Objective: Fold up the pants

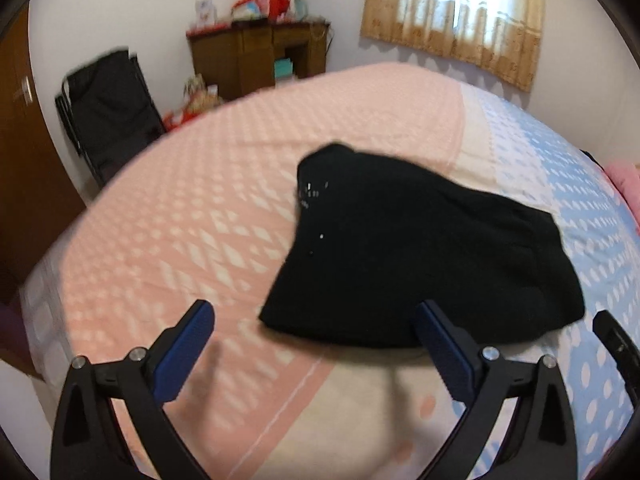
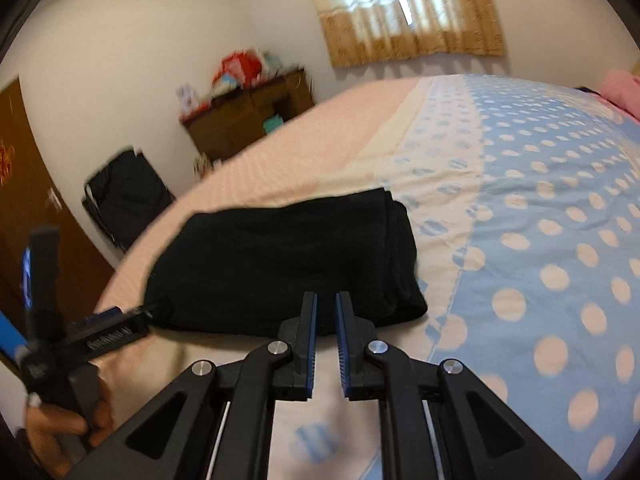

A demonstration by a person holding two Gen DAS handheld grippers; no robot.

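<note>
Our left gripper (image 1: 314,344) is spread wide and our right gripper (image 2: 326,316) nearly closed, both empty, just beside the folded black pants (image 1: 420,256). We should probably only square loose edges now

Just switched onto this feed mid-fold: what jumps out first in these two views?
The folded black fabric pants stand out as a dark bundle lying on the pink, cream and blue dotted bedspread. In front of the bundle, the left claw gapes wide and empty. The right claw is nearly closed, with a narrow gap and nothing in it.
</note>
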